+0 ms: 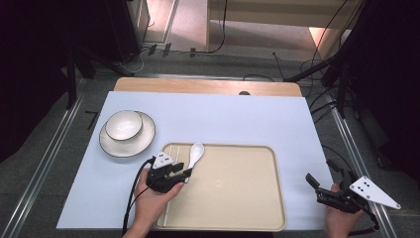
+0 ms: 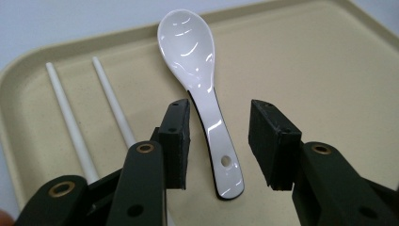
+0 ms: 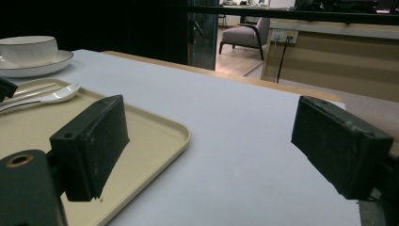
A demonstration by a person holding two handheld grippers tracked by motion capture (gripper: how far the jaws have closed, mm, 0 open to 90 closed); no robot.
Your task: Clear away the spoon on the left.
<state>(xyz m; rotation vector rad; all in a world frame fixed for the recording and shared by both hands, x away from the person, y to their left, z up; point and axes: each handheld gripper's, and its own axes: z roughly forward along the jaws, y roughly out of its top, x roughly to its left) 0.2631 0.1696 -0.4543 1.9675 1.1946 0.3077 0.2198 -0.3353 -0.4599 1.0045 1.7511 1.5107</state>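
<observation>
We note the left gripper (image 2: 219, 141) fingers apart, astride the white ceramic spoon's (image 2: 200, 89) handle on the beige tray (image 2: 329, 70) — right gripper (image 3: 207, 146) open, idle — withdrawing carelessly could nudge the spoon onto the chopsticks (image 2: 110, 101).

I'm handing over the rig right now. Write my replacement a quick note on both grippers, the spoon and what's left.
Left gripper: open, jaws either side of the glossy white ceramic spoon, not pressing it.
Right gripper: open, holding nothing, over the white table sheet to the right of the tray.
Spoon lies flat on the beige plastic tray, beside two white chopsticks.
Done: spoon and chopsticks on tray.
Left, probably: white bowl and its plate, off the tray.
</observation>
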